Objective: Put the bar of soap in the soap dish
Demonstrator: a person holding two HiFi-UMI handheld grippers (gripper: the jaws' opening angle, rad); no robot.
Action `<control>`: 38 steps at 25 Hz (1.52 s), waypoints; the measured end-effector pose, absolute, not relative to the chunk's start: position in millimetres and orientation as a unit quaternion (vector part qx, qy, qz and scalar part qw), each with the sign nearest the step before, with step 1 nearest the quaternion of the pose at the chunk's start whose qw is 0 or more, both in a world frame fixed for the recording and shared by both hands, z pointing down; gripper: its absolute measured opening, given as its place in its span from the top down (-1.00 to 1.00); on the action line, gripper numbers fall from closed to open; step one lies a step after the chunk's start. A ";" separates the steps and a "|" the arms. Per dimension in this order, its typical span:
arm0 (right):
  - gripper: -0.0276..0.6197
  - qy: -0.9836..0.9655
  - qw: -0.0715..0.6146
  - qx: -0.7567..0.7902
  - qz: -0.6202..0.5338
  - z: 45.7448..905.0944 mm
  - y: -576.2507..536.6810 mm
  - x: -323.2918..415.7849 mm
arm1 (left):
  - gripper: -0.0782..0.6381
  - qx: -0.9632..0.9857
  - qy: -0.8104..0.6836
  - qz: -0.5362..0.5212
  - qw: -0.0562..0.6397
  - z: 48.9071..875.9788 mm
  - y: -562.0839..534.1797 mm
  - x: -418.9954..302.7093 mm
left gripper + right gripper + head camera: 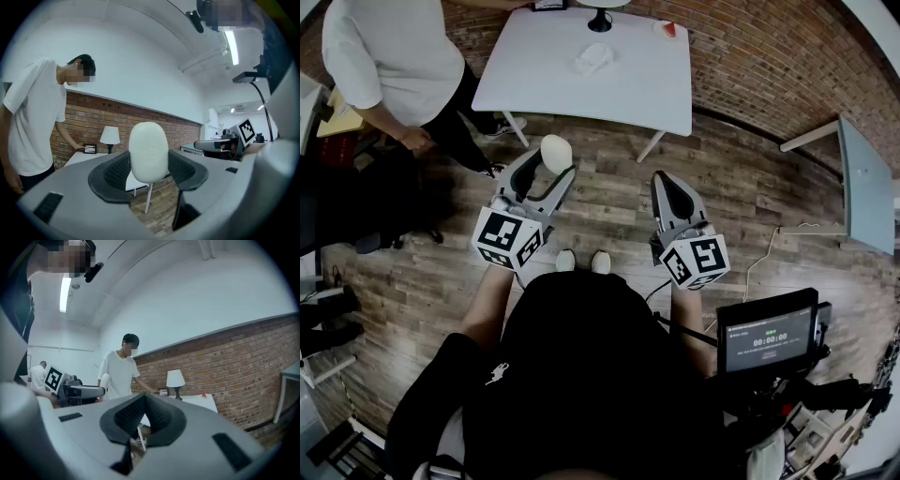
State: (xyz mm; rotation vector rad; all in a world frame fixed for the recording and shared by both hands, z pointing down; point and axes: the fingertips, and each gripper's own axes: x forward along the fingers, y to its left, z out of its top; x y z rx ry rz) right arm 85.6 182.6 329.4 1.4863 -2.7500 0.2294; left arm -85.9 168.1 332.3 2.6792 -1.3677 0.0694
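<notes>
Head view looks steeply down on a plank floor, with a white table at the top of the frame and a second table at the right edge. A person in a white T-shirt stands at the white table's left end. A dark screen sits low on the right. Both grippers are held out over the floor, well short of the white table.

The left gripper pinches the bar of soap. In the left gripper view the bar is a smooth white oval standing upright at the tip of the claw. The black ribbed pads press its two sides, and its rounded top rises clear above them. The claw stands wide around it.

The right gripper is just beside the left one, apart from it. In the right gripper view its jaws are pressed together at the tips with nothing between them.

On the white table are a lamp, a small white object too small to tell apart, and a tiny red item.
</notes>
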 end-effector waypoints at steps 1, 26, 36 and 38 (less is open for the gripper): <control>0.91 -0.877 0.004 0.475 0.072 329.7 183.9 84.2 | 0.06 0.889 -0.452 0.023 0.066 332.3 169.1 -86.5; 0.90 -0.866 0.002 0.495 0.073 335.5 191.7 62.4 | 0.06 0.897 -0.438 0.001 0.060 338.5 176.6 -108.3; 0.90 -0.866 0.004 0.495 0.066 334.2 190.7 44.0 | 0.06 0.897 -0.438 -0.002 0.057 339.5 174.7 -125.4; 0.90 -0.866 0.004 0.496 0.066 332.8 189.8 42.3 | 0.06 0.898 -0.437 -0.001 0.057 337.7 173.7 -126.3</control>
